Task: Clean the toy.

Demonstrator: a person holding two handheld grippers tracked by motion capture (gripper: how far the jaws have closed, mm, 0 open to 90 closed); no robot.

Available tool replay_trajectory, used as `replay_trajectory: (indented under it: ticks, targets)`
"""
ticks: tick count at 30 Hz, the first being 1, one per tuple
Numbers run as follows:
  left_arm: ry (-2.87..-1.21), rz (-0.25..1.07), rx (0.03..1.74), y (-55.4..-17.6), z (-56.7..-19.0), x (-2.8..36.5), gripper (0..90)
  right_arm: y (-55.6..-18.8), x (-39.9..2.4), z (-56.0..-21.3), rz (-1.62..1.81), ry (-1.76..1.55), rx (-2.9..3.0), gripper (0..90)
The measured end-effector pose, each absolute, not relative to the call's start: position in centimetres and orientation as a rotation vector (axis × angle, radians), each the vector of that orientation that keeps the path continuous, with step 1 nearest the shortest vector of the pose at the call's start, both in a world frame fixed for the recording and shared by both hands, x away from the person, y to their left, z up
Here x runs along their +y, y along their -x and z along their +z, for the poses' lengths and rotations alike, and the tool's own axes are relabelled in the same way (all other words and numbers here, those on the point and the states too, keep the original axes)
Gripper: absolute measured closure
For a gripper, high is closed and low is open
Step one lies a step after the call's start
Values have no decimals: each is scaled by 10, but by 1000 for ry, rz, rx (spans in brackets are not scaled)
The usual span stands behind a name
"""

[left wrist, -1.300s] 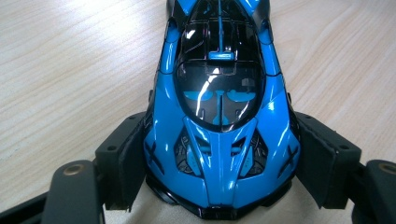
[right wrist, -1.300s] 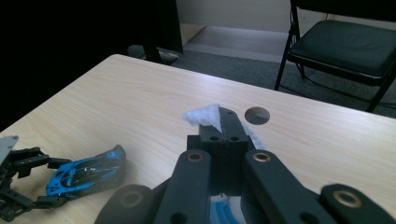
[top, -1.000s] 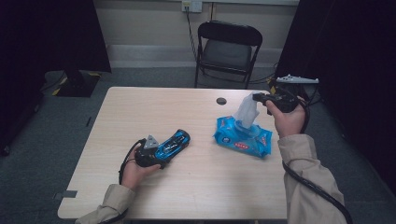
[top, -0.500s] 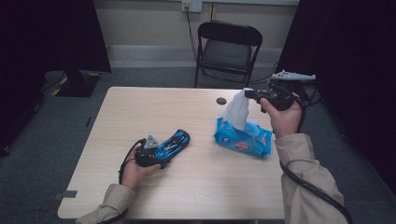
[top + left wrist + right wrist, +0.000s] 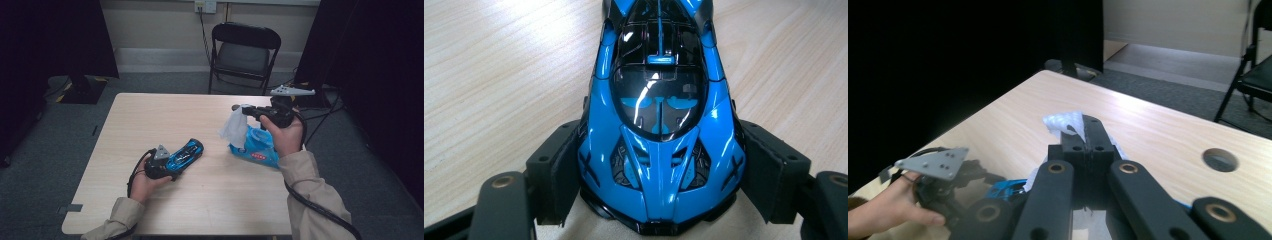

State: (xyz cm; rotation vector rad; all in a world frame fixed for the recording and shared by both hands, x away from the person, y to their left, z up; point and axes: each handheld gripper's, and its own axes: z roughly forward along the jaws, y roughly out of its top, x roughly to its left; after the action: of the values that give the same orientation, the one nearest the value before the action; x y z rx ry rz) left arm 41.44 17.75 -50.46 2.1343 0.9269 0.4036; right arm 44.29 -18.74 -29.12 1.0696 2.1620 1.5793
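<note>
A blue toy car (image 5: 659,125) lies on the wooden table (image 5: 165,115), its nose toward my left gripper (image 5: 659,180). That gripper's pads (image 5: 555,175) press the car's front flanks, so it is shut on the car. In the high view the car (image 5: 186,152) and left gripper (image 5: 175,162) rest left of centre. My right gripper (image 5: 240,108) is raised over the table's right side, shut on a white wipe (image 5: 234,129) that hangs from its jaws. Below it lies a blue wipes pack (image 5: 260,150). In the right gripper view the wipe (image 5: 1063,122) shows at the closed jaw tips (image 5: 1087,131).
A black folding chair (image 5: 243,55) stands behind the table's far edge. A round cable hole (image 5: 1219,159) sits in the tabletop near the far right. Dark curtains hang on both sides. Cables trail from both grippers off the near edge.
My right gripper has moved left with the wipe, drawing it up and away from the pack. The left gripper and the car have stayed put.
</note>
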Motion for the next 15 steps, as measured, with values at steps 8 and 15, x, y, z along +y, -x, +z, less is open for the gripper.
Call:
replay_trajectory:
  ticks: [8, 15]
  targets:
    - [-2134, 403, 926, -415, -505, 178, 255, -438, -164, -302, 1610, -1012, 2234, 900]
    - [-2133, 405, 928, -414, -505, 177, 256, -441, -132, -317, 1627, -972, 2319, 900]
